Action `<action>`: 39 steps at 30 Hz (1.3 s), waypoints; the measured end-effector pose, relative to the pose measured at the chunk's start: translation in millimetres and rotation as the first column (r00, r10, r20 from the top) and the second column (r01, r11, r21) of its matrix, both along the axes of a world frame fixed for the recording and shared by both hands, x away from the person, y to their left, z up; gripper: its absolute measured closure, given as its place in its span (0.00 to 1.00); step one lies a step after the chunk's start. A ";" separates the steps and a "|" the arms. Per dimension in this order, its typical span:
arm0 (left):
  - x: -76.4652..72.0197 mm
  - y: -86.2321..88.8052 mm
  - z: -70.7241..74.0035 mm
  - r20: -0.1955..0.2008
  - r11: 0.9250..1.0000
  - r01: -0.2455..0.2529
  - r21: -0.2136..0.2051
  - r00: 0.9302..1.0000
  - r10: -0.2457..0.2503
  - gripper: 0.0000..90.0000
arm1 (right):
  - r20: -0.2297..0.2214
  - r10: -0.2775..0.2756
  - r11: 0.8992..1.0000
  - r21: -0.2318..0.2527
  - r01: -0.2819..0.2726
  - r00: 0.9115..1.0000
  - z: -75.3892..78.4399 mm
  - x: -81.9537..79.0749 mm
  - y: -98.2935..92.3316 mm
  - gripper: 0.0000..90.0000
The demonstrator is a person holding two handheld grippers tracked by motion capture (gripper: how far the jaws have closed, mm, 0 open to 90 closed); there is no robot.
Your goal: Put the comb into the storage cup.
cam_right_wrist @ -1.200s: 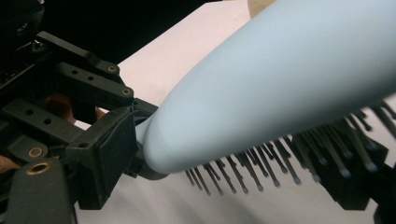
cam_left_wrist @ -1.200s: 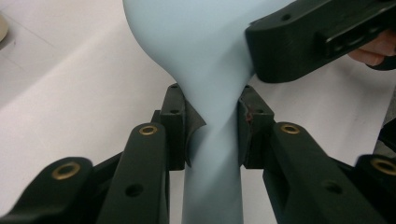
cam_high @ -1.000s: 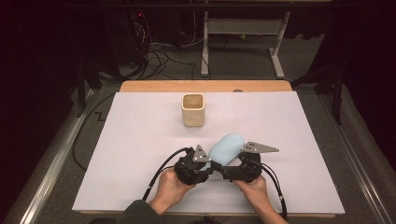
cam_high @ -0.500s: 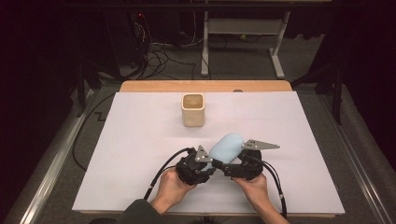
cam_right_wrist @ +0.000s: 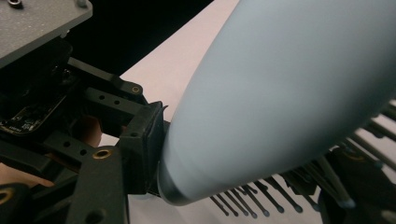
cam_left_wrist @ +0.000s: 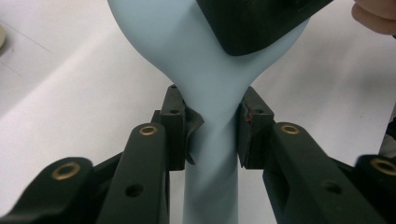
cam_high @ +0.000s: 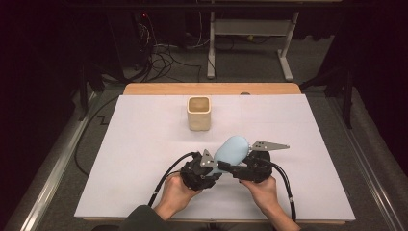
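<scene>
Here, a person sits at a desk covered in white, holding a two-jaw tool in each hand, both meeting on a pale blue hairbrush near the front middle. The left tool is clamped on the brush's narrow neck, just where the handle widens into the oval head. The right tool reaches in from the opposite side; its jaws have just been closing around the head, one pad pressed to the smooth back, bristles pointing down. The brush's long axis runs away from the person, tilted rightward, head farthest. Both hands sit low and close together, wrists angled inward. A beige square cup stands well apart beyond the brush, likely the destination.
</scene>
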State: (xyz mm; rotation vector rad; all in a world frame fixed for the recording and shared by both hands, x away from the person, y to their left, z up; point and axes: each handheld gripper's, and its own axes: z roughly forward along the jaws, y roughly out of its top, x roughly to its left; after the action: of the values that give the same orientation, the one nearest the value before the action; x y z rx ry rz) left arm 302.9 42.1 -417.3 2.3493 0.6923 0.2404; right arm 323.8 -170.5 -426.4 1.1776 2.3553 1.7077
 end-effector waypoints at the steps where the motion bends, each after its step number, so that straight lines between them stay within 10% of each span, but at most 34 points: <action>1: 0.2 0.4 0.6 0.003 1.000 -0.002 -0.004 1.000 0.003 0.77 | 0.004 0.003 1.000 0.001 -0.003 1.000 1.3 0.2 0.6 0.47; 27: 0.8 9.0 5.4 0.023 1.000 -0.004 -0.020 1.000 0.004 0.62 | 0.020 0.072 0.997 -0.015 -0.072 0.997 19.6 0.1 3.9 0.62; 39: -0.3 26.9 2.6 0.024 0.993 -0.019 -0.119 0.999 0.022 0.48 | 0.020 0.075 0.997 -0.033 -0.074 0.997 23.4 1.2 0.2 0.62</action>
State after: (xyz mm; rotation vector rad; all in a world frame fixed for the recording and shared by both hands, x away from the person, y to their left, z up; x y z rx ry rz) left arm 302.6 69.0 -414.7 2.2239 0.6995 0.2309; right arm 325.0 -170.3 -403.0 1.0746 2.4345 1.6873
